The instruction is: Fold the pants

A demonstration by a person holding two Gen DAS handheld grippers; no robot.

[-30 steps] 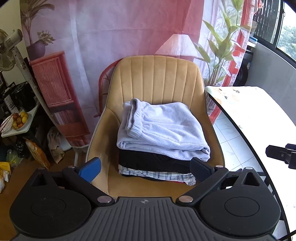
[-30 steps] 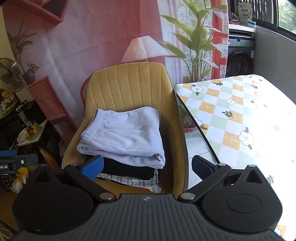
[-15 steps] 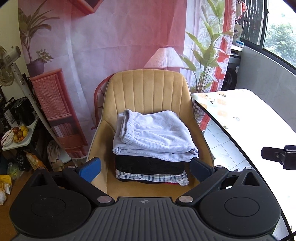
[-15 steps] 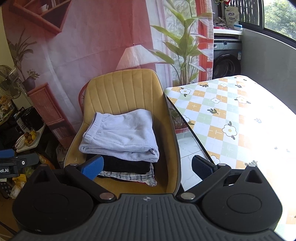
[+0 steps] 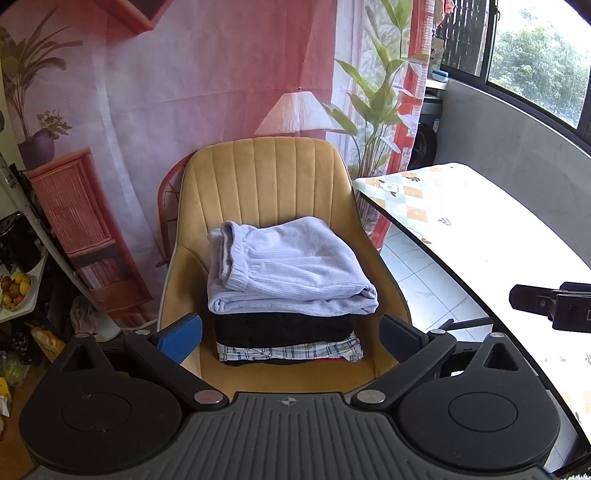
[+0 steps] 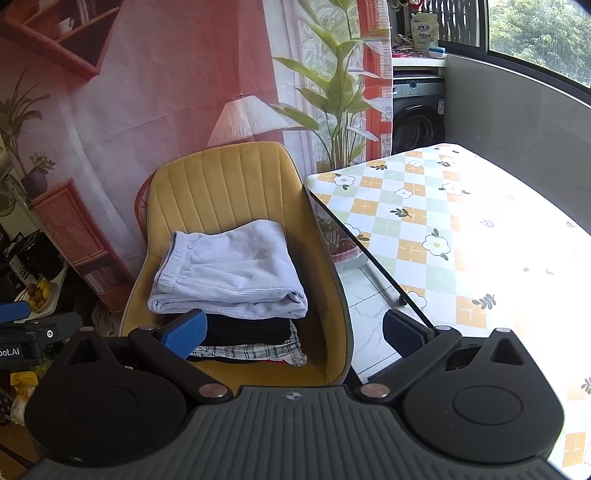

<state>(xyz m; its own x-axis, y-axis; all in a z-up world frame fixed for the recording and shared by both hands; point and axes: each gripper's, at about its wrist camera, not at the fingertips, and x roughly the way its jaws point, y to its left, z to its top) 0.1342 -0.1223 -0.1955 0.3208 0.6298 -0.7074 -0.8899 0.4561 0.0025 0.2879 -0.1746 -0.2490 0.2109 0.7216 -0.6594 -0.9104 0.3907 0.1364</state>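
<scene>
Left gripper [image 5: 290, 332] jaws wide, empty. Right gripper [image 6: 293, 332] jaws wide, empty. Folded light-blue pants [image 5: 288, 271] top stack, over black garment [image 5: 282, 328] and plaid garment [image 5: 288, 350], on yellow chair [image 5: 266, 181]. Floral table [image 6: 461, 236] right of chair.

Pink printed backdrop [image 5: 192, 92] showing a lamp and shelves; yellow ribbed chair [image 5: 266, 181] before it; potted plant [image 6: 340, 107]; floral-checked bench [image 6: 461, 236] in strong daylight; window [image 6: 535, 33] with trees; washing machine [image 6: 417, 118]; white tiled floor [image 5: 424, 280].
</scene>
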